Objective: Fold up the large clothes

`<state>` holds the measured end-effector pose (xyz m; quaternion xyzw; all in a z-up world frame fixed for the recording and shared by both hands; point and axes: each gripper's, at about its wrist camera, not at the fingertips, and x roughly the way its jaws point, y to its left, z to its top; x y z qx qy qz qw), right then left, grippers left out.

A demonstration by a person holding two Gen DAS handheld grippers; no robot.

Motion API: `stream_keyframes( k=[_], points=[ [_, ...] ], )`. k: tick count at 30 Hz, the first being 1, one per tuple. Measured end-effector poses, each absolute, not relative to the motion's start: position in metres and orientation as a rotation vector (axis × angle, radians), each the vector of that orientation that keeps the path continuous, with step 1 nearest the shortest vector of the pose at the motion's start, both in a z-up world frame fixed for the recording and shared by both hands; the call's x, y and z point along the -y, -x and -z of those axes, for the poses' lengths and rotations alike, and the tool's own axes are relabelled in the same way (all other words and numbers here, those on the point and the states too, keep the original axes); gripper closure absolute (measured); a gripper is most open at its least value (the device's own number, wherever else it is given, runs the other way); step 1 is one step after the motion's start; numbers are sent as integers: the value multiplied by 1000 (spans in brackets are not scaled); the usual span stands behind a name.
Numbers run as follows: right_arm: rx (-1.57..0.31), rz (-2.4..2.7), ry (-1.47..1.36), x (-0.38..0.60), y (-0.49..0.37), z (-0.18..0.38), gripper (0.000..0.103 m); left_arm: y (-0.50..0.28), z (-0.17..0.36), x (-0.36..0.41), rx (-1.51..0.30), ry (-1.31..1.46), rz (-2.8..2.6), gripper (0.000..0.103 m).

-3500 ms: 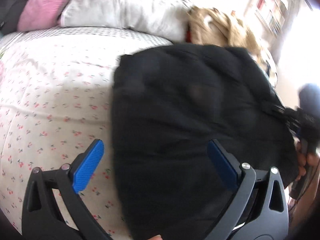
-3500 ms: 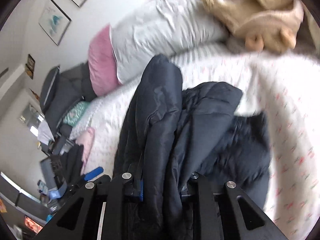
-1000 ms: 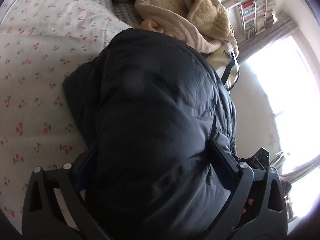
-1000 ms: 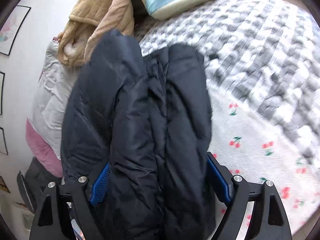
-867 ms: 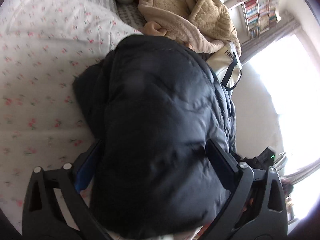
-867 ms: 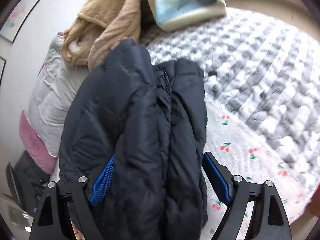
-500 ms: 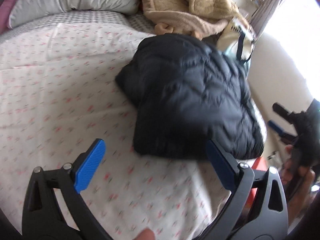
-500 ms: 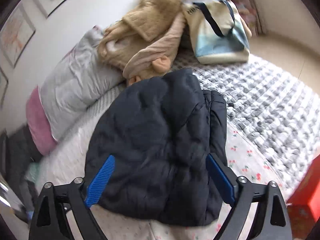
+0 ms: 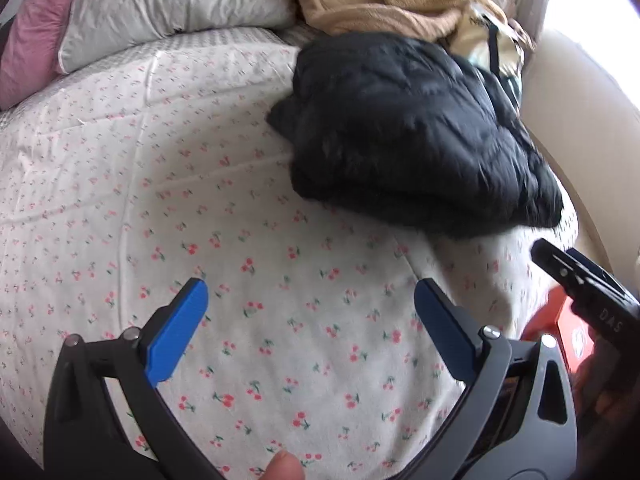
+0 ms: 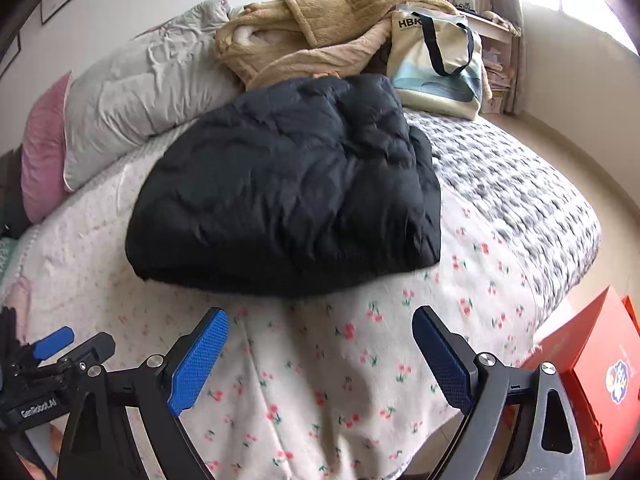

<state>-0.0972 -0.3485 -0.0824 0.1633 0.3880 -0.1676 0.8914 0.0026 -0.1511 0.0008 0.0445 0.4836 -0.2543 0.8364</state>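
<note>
Folded black quilted puffer jacket (image 10: 288, 188) lies as a thick bundle on the white cherry-print bedspread (image 10: 340, 360), ahead of both claws and apart from them. Long axis runs roughly left to right across the right claw's view; the folded, rounded edge faces the claw, the far edge reaches toward the head of the bed. Left claw (image 9: 310, 324): released, blue pads spread wide, nothing between them, jacket (image 9: 404, 136) ahead and to its right. Right claw (image 10: 320, 354): also released, blue pads wide apart, empty, jacket straight ahead. Beyond the jacket: tan fleece blanket (image 10: 320, 28) heaped, cream tote bag with dark straps (image 10: 436, 68) to its right, grey rumpled pillow (image 10: 148, 92) and pink pillow (image 10: 42, 148) to the left. Red flat box (image 10: 596, 372) low at right, beside the bed. Only bare bedspread lies between claws and jacket.
</note>
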Motion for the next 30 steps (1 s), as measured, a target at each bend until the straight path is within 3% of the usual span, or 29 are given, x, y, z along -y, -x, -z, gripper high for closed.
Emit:
stream_keyframes(
  k=[30],
  points=[
    [-924, 357, -322, 335, 83, 106, 9, 7, 17, 160, -1091, -109, 554, 1]
  ],
)
